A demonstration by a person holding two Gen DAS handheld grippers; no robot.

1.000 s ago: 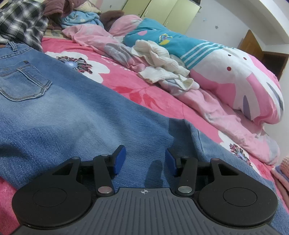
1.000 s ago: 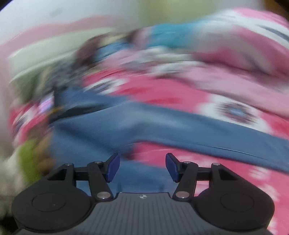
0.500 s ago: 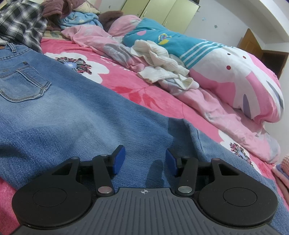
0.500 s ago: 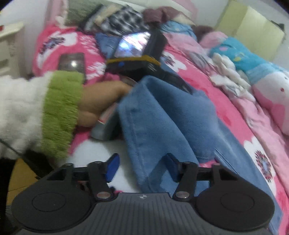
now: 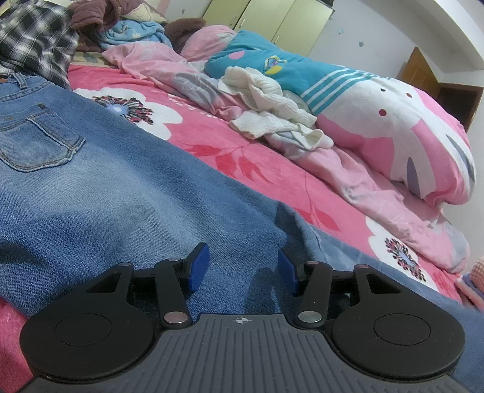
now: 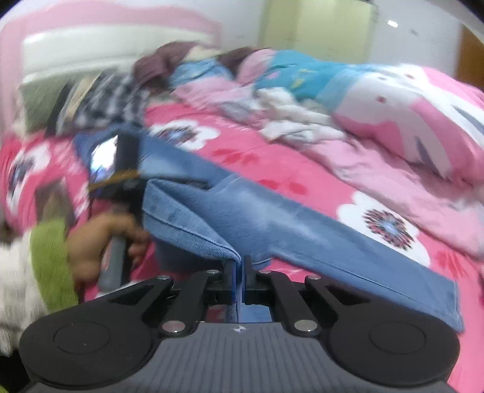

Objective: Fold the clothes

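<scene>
Blue jeans [image 5: 127,193] lie spread on the pink flowered bed, back pocket at the left. My left gripper [image 5: 240,267] is open and rests low on the denim near the thigh, empty. In the right wrist view, which is blurred, my right gripper [image 6: 239,279] is shut on the folded edge of a jeans leg [image 6: 211,241] and holds it lifted. The other leg [image 6: 348,241] runs off to the right across the bed. The left hand and its gripper handle [image 6: 121,181] show at the left of that view.
A cream knitted garment [image 5: 272,112] lies crumpled behind the jeans. A pink and teal duvet [image 5: 393,121] is heaped at the right. A plaid shirt [image 5: 33,45] and more clothes are piled at the far left. Yellow-green wardrobe doors [image 5: 272,18] stand behind.
My right gripper has closed on the jeans leg edge and lifted it; half a second ago it was open beside the fabric. The left gripper has stayed put, open.
</scene>
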